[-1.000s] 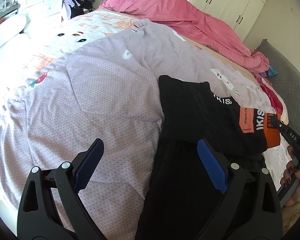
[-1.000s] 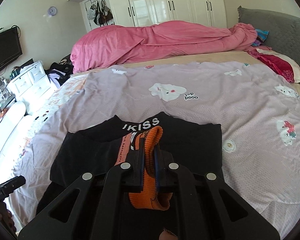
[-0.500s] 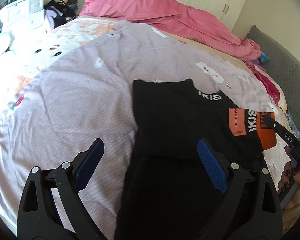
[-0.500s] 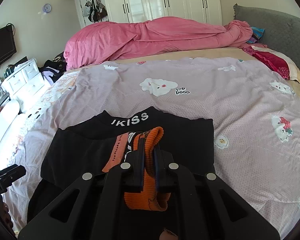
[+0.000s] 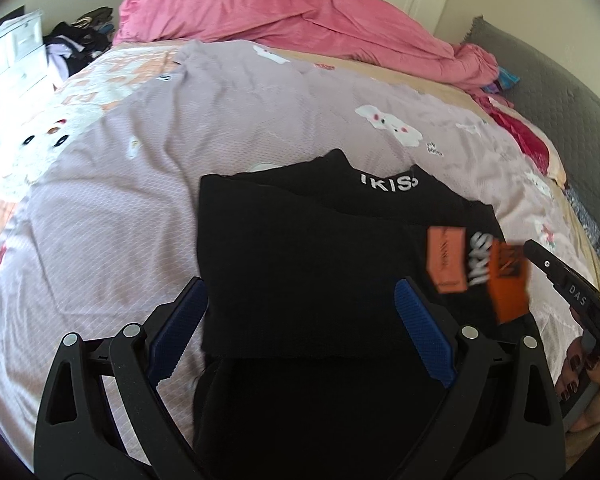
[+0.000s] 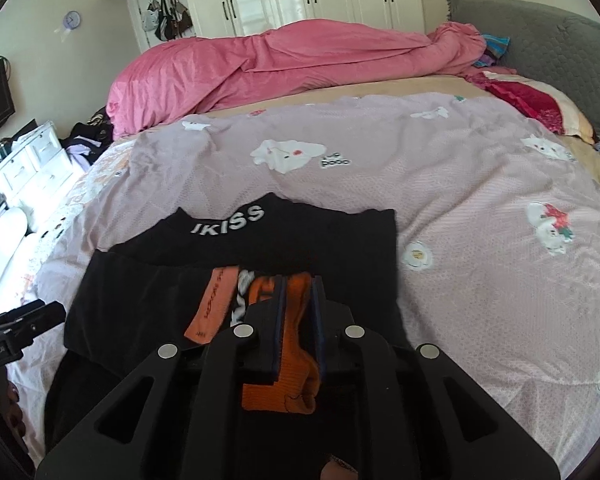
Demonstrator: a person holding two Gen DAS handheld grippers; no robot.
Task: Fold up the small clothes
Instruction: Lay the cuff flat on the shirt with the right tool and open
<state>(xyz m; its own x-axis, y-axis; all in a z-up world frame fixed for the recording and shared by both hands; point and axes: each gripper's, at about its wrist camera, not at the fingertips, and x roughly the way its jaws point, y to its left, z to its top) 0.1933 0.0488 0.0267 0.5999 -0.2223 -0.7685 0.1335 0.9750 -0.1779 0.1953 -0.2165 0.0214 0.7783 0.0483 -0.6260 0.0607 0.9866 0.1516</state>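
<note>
Black top (image 6: 260, 248) with white IKISS collar lettering lay partly folded on lilac sheet (image 6: 480, 200), near its front edge. Orange cuff (image 6: 296, 344) pinched in right gripper (image 6: 298, 296); jaws just been easing apart, cuff between the pads, looked gripped. Left gripper (image 5: 300, 320) spread wide over top's near left part, nothing between its pads. Pink duvet (image 6: 280, 60) heaped well beyond the top; grey headboard (image 6: 560, 48) off to its right.

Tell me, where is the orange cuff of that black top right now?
The orange cuff sits between the right claw fingers, low and central in the right wrist view, over the folded black top on the lilac blanket.
</note>
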